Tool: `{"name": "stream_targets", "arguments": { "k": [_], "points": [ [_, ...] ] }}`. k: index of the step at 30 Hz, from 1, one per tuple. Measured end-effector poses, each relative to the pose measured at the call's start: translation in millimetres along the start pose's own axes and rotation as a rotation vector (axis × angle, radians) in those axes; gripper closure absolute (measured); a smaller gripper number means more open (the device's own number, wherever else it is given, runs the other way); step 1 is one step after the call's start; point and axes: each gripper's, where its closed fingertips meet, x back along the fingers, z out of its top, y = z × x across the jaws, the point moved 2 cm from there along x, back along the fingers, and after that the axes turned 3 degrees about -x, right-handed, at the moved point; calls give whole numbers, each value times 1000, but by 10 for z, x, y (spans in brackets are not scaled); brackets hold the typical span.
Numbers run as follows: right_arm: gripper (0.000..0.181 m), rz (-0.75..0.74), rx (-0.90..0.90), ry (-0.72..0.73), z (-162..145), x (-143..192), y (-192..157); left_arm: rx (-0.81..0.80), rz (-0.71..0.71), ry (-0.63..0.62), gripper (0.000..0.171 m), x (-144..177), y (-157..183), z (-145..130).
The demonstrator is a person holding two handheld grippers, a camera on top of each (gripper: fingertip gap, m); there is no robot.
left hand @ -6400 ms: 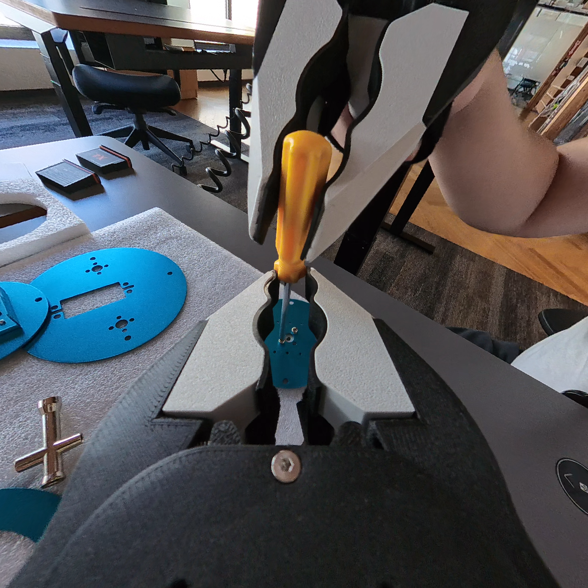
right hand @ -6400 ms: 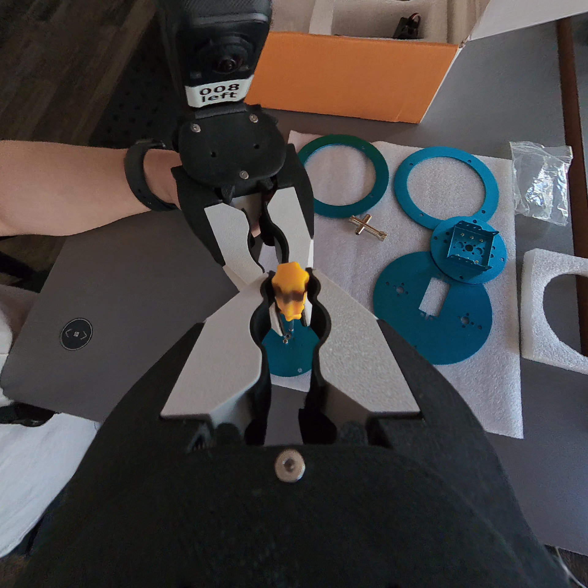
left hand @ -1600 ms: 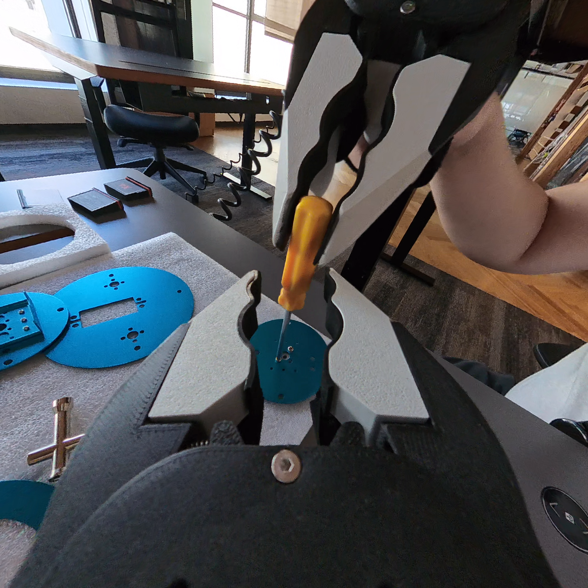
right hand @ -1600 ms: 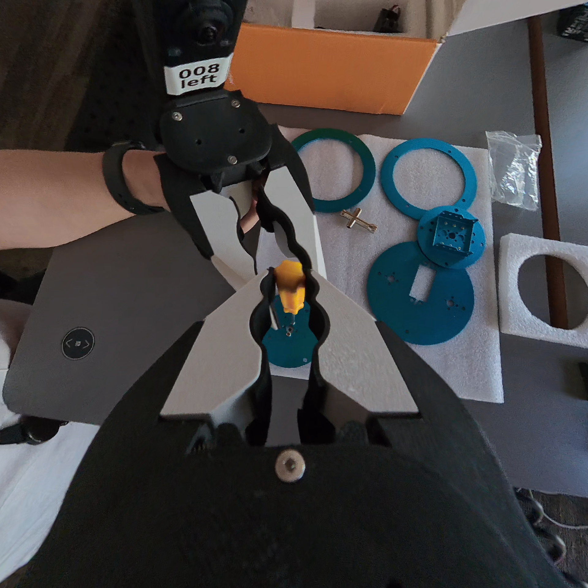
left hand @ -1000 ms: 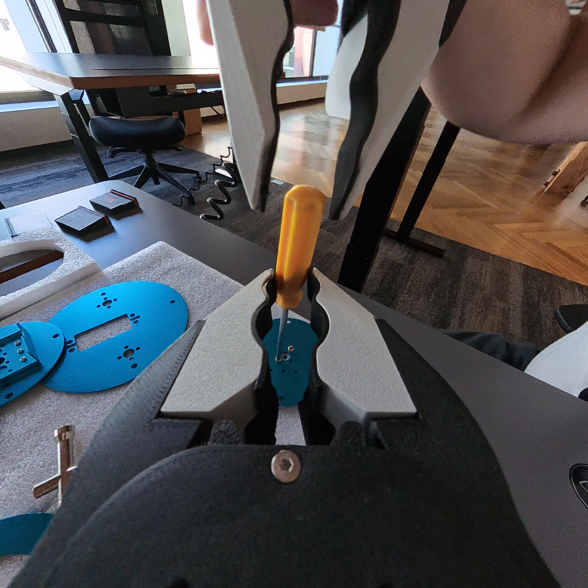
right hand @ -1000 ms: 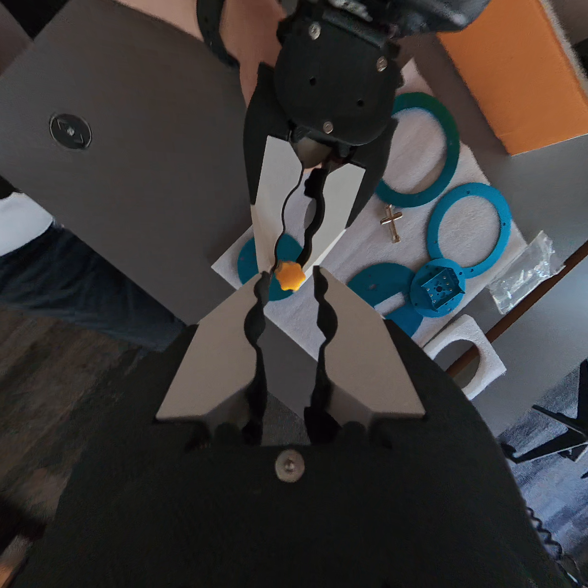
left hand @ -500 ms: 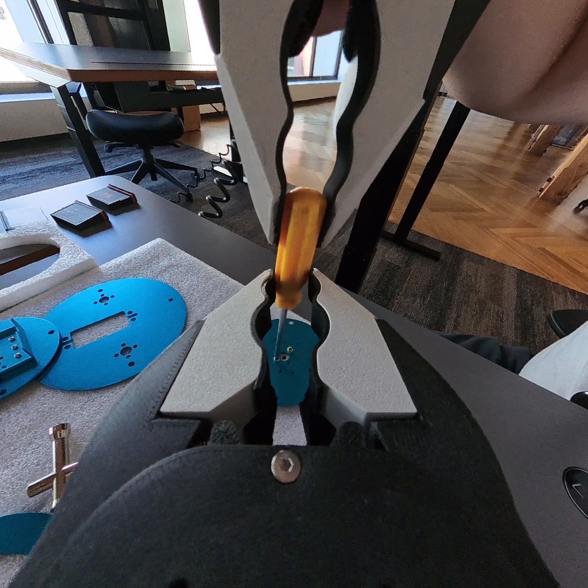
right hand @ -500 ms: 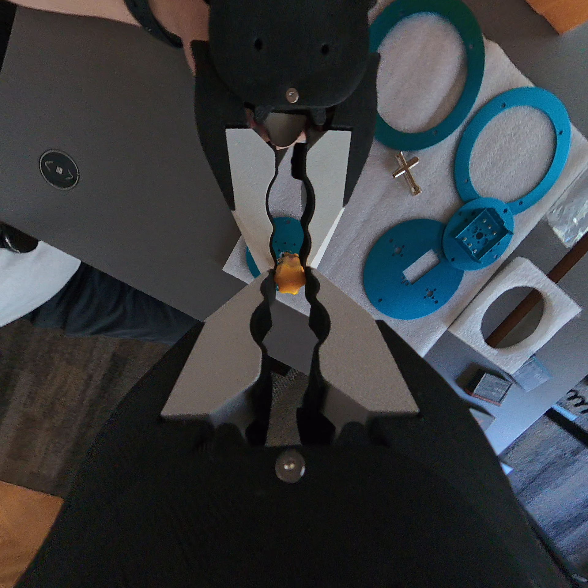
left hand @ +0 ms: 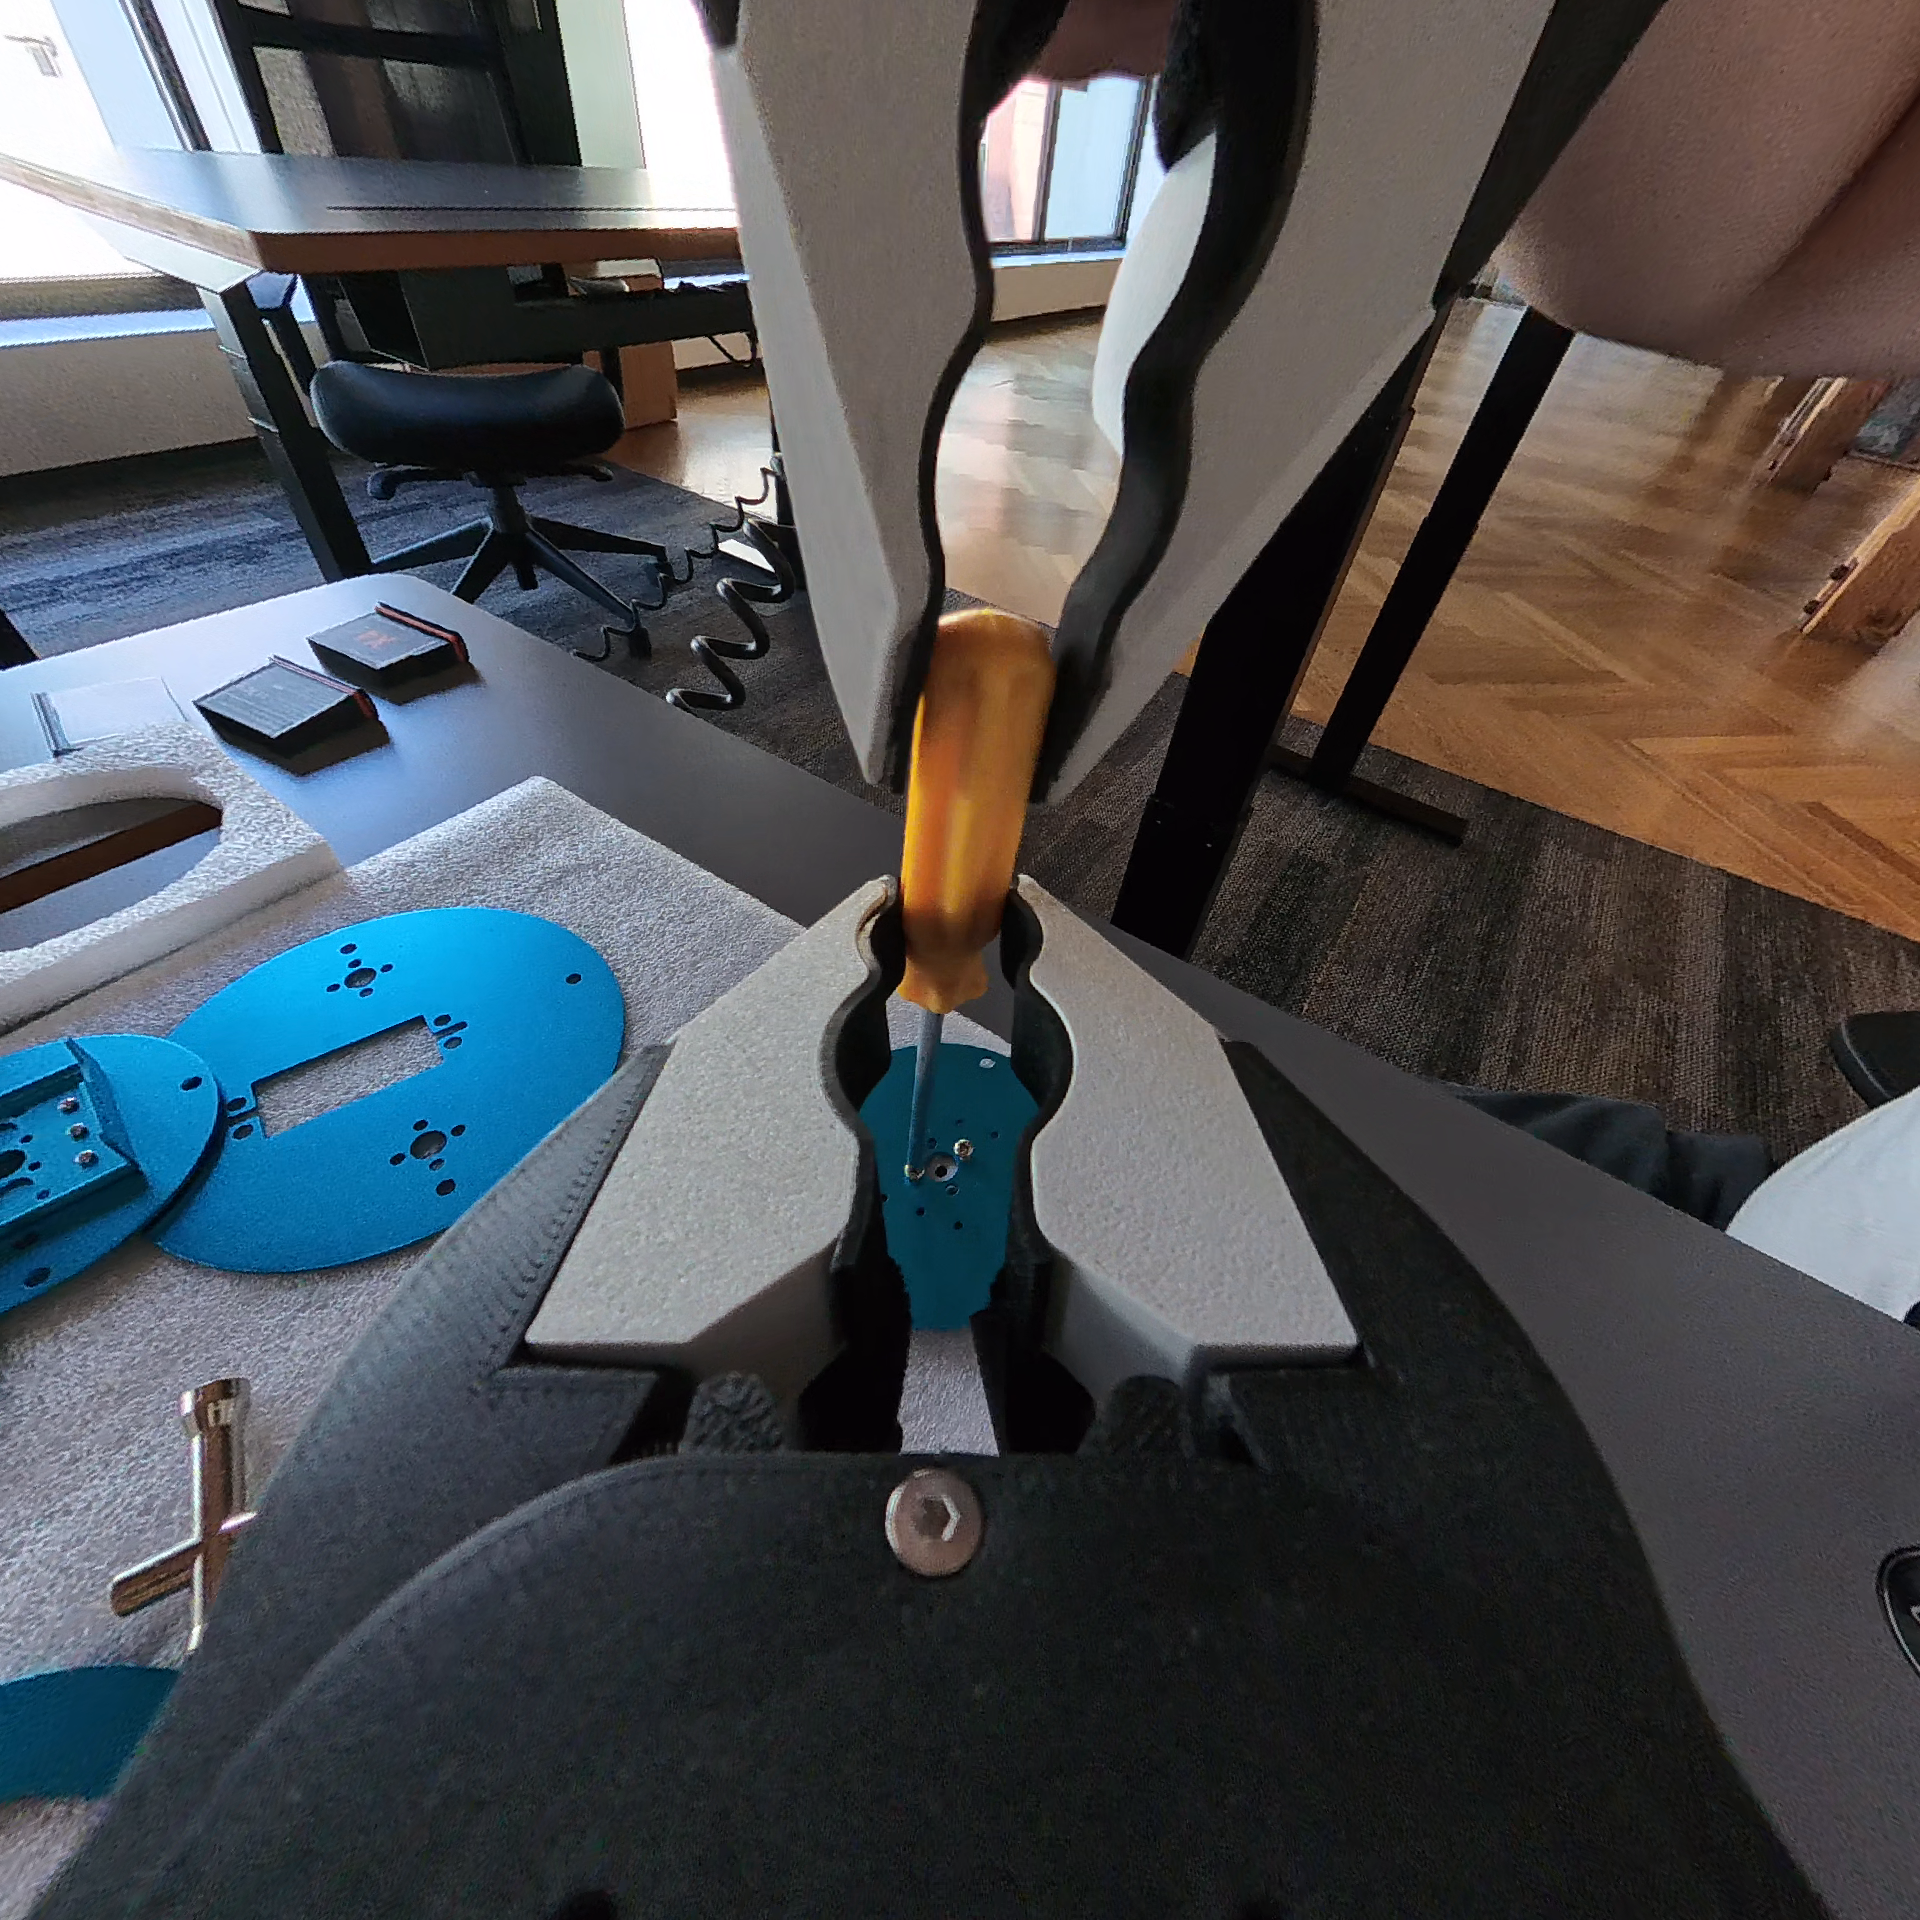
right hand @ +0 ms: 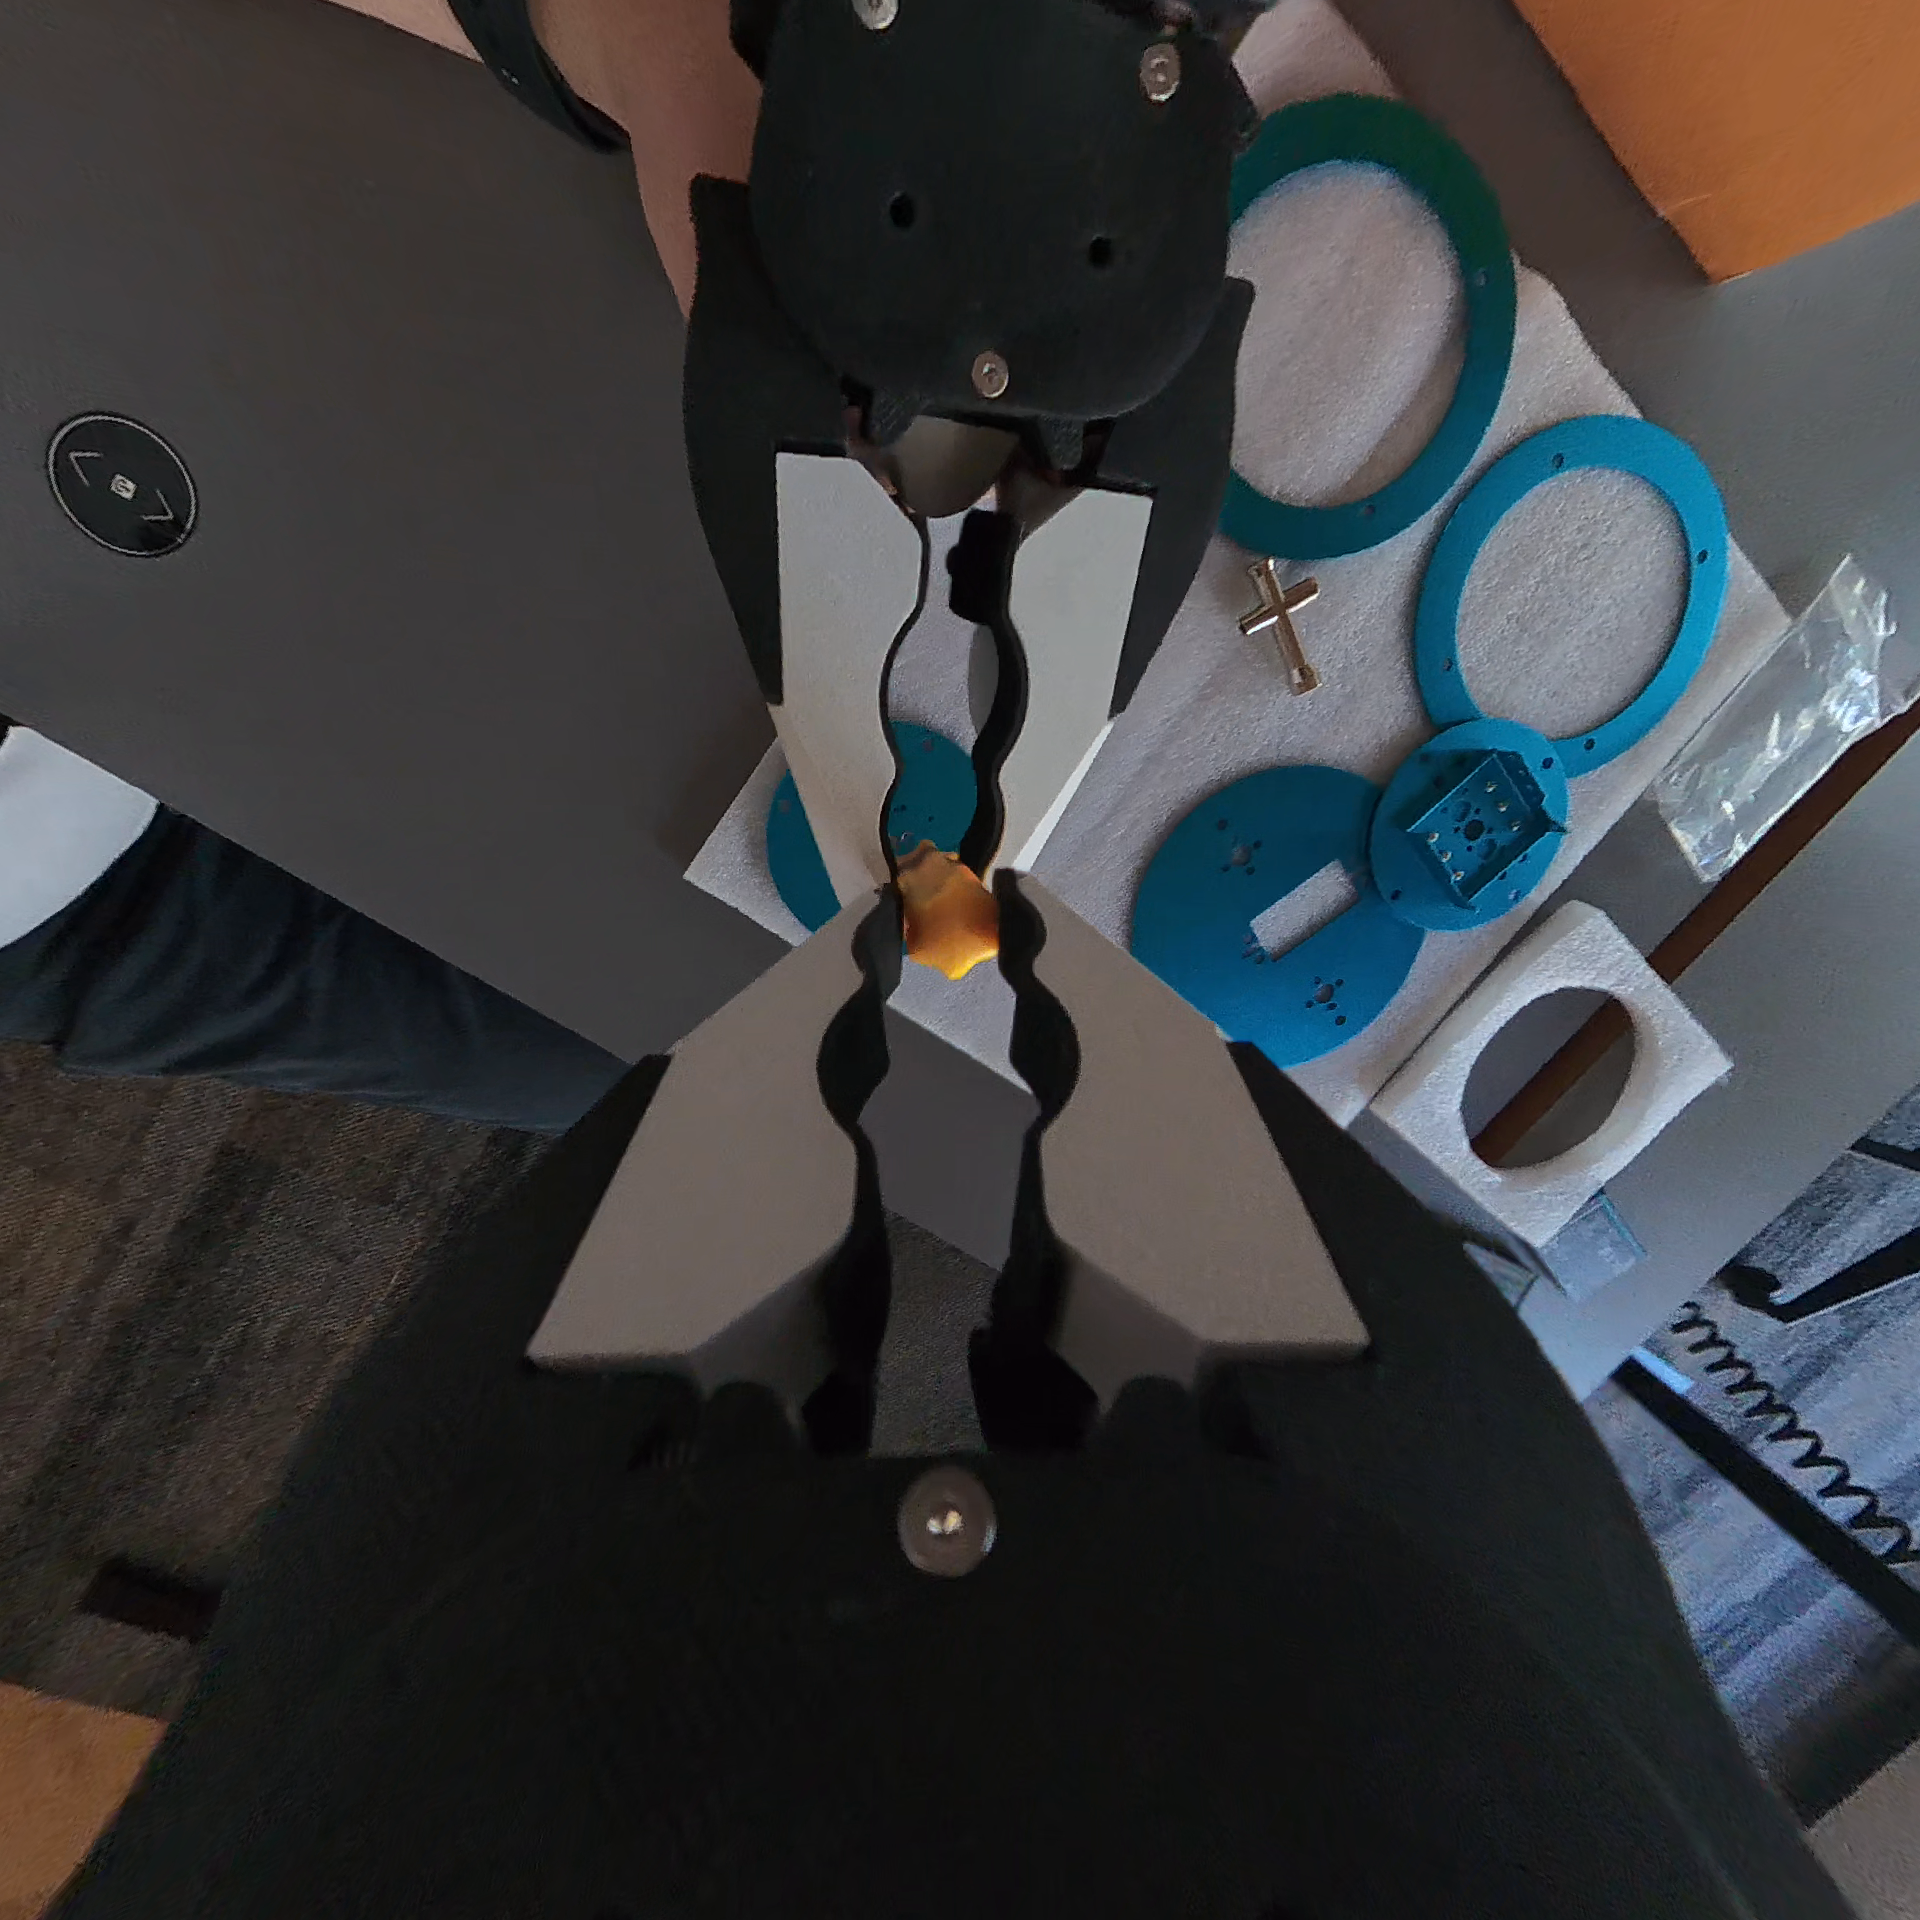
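Your left tongs (left hand: 948, 904) are clenched on the lower part of the orange screwdriver (left hand: 971, 800) handle, just above where the thin metal shaft leaves it. Your right tongs (left hand: 971, 769) come down from above and pinch the rounded top of the same handle between their tips, so both pairs grasp the one tool, the right above the left. In the right wrist view you look almost straight down the handle: its orange end (right hand: 943, 914) sits between the tips of your right tongs (right hand: 940, 904), with the left tongs (right hand: 940, 873) meeting it from the far side.

The screwdriver stands close to upright, its long axis running top to bottom with a slight lean. The tip points down onto the small blue disc (left hand: 940, 1205), touching it at a small screw beside the disc's centre hole. That disc lies flat on the white foam sheet (left hand: 582, 862) near the edge of the bench (left hand: 644, 717).

To your left on the foam lie a larger blue plate with a rectangular cut-out (left hand: 384, 1081) and a metal cross-shaped key (left hand: 203, 1517).
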Motion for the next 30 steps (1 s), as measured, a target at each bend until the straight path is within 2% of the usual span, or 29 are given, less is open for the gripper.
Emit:
{"name": "stream_targets", "arguments": {
  "k": [7,12,14,20,23,26,30],
  "points": [
    [165,-15,-260,8,-58,7,-18,5,1,-4,154,-46,16,7],
    [165,-29,-211,29,-15,-1,-69,-10,-29,-60,152,38,45,-50],
    [165,-21,-197,15,-36,6,-57,2,-33,-115,156,106,15,-176],
    [165,-16,-141,-40,-91,19,-41,24,-5,-330,146,38,-92,-621],
    [165,-15,-136,-46,-85,16,-38,38,-22,-341,132,-2,-76,-666],
    [165,-13,-132,-52,-84,14,-37,4,-22,-339,133,-49,-55,-661],
    [165,-13,-128,-52,-85,13,-42,-36,-10,-430,136,-88,-33,-785]
  ]
}}
